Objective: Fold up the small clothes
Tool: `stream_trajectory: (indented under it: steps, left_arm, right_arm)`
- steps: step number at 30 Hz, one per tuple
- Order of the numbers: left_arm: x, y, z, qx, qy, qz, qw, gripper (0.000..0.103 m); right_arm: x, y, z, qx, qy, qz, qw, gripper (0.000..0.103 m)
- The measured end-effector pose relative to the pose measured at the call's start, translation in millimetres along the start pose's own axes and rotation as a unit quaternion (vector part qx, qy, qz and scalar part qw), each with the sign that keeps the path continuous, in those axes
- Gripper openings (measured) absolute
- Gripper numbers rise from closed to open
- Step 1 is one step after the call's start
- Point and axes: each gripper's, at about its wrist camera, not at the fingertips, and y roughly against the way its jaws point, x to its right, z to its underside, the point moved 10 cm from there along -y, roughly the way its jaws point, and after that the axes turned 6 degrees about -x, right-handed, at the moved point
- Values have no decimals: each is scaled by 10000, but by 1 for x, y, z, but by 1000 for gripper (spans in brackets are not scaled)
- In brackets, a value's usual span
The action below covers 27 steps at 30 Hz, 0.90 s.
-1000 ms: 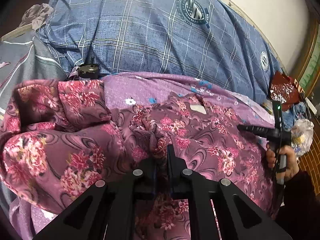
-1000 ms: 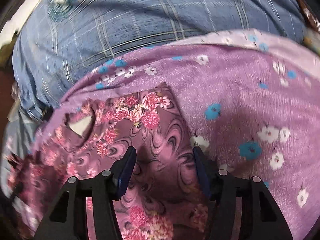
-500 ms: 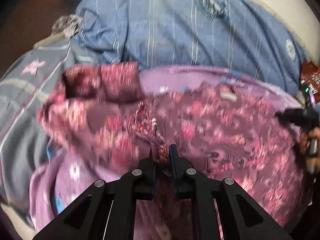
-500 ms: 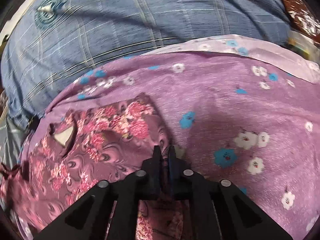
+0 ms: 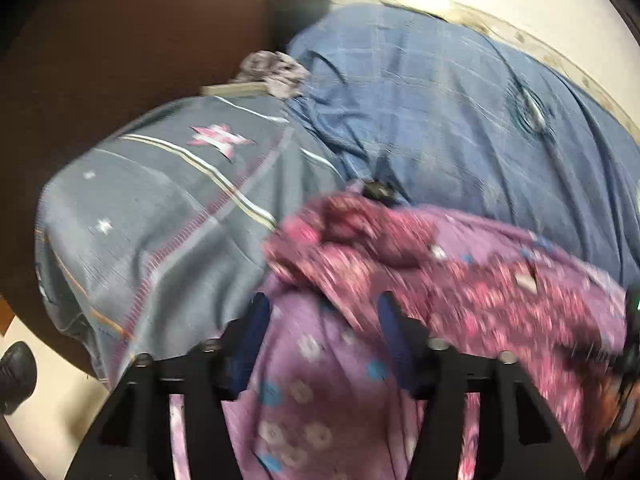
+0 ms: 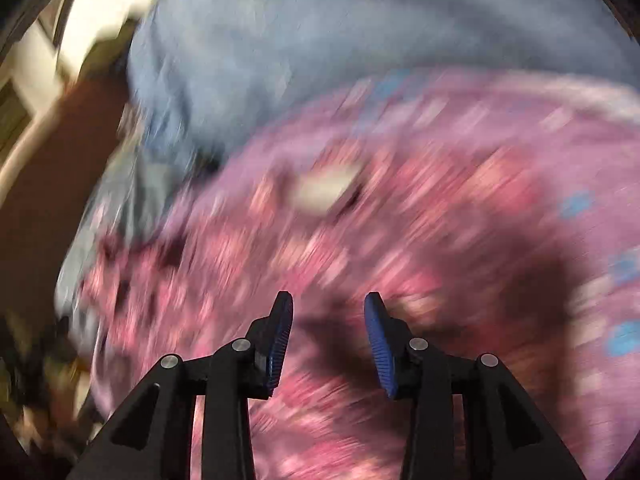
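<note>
Two big covers fill the bed: blue checked quilt point(image 5: 460, 128) at the back, grey striped blanket with a pink star point(image 5: 168, 216) on the left side, both untouched. On top lies the lilac sheet with blue and white flowers point(image 5: 320, 380), and on that the task item, a small maroon floral-print garment point(image 5: 460, 292), bunched at its left end with a fold heaped near the quilt edge, rest spread toward the right. Change vs half a second ago: both grippers were pinched on that fabric, now both have let go. Left gripper point(image 5: 320, 324) has its blue pads wide apart, nothing between them, garment edge just ahead and to the right, sheet showing through the gap. Right gripper point(image 6: 328, 328) is likewise parted with nothing held, hovering over the garment body; pale neck label point(image 6: 324, 190) sits beyond it. Both views are heavily smeared, so hands are moving fast; exact crease lines can't be read. My read: one fold has been dropped in place and both tools are repositioning for the next grab. Bunched left end looks untidy, probably needs flattening before the next fold. Risk: thin slippery cloth sliding on the sheet when re-pinched.
</note>
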Motion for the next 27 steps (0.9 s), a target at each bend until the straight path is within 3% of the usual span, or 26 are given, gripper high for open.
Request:
stream_trajectory:
  steps: [1, 3, 5, 8, 10, 12, 17, 21, 24, 27]
  left_arm:
    - [-1, 1, -12, 28, 48, -15, 10000, 58]
    - [5, -1, -36, 63, 42, -36, 10000, 67]
    - [22, -5, -57, -30, -193, -23, 9998, 76]
    - [59, -15, -72, -191, -973, 133, 9950, 80]
    - [76, -25, -74, -305, -1693, -49, 9851, 80]
    - [89, -38, -69, -566, -2408, -202, 9687, 80]
    - [103, -66, -60, -881, -3909, -415, 9153, 80]
    - [112, -81, -69, -864, -4487, -313, 8889, 80]
    - [118, -102, -64, -1025, -4996, -339, 8595, 80]
    - [120, -130, -57, -1341, -5284, -341, 8376, 69]
  right_arm:
    - [-3, -13, 7, -225, 41, 111, 9997, 38]
    - [-11, -11, 5, -43, 185, 277, 9994, 40]
    - [-15, -8, 3, -92, 75, 37, 9999, 40]
    - [-5, -8, 0, -119, -158, -10, 9998, 38]
    - [-1, -9, 0, -144, -250, -103, 9995, 38]
    - [0, -10, -2, -152, -297, -180, 9993, 38]
    - [2, -11, 1, -195, -180, -180, 9995, 38]
    - [2, -13, 0, -220, -237, -303, 9990, 38]
    - [3, -14, -1, -244, -296, -378, 9985, 38]
    - [4, -14, -2, -252, -314, -410, 9983, 38]
